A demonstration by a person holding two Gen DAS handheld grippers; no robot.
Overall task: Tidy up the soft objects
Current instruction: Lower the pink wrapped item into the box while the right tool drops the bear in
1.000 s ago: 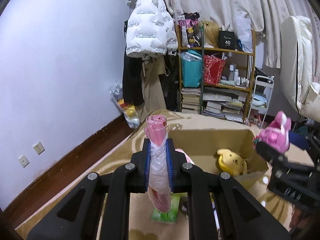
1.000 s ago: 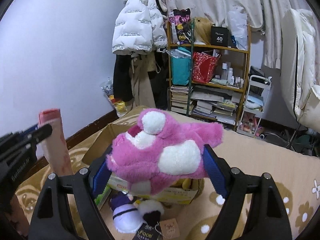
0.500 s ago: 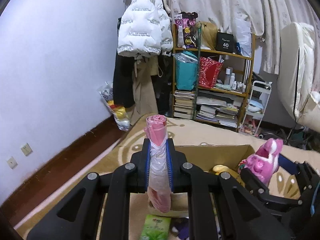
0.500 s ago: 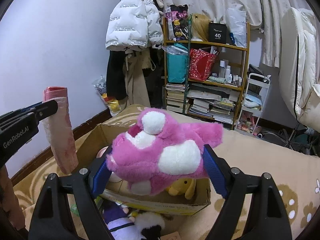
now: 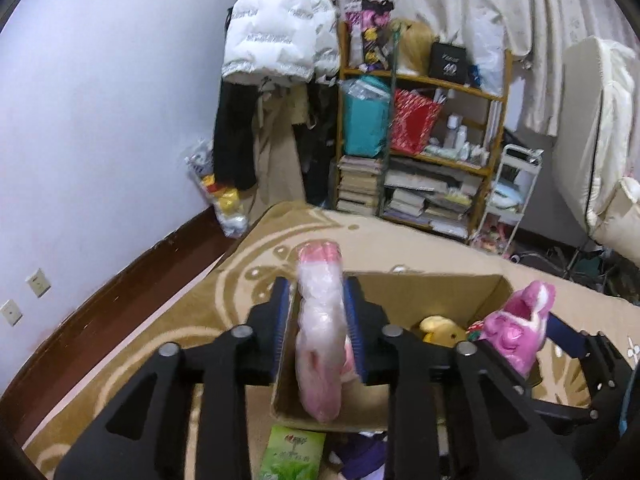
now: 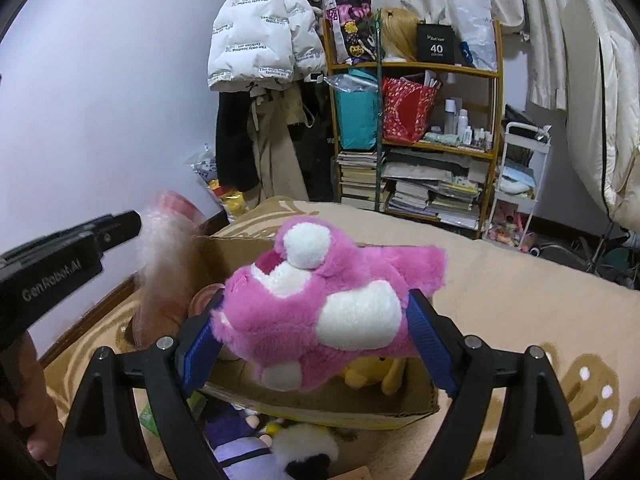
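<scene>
Left claw (image 5: 320,332) just been opening, pink roll (image 5: 320,328) loose between pads over cardboard box (image 5: 400,412); right claw (image 6: 316,344) clamped on pink plush (image 6: 320,312) — yellow plush (image 5: 440,330) inside. Tan rug (image 6: 520,308), cluttered shelf (image 6: 416,128) behind.

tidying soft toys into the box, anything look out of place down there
Yes: several soft things lie outside the cardboard box, on the rug against its near wall: a purple plush, a black-and-white plush and a green packet. Only the yellow plush is clearly inside.
</scene>
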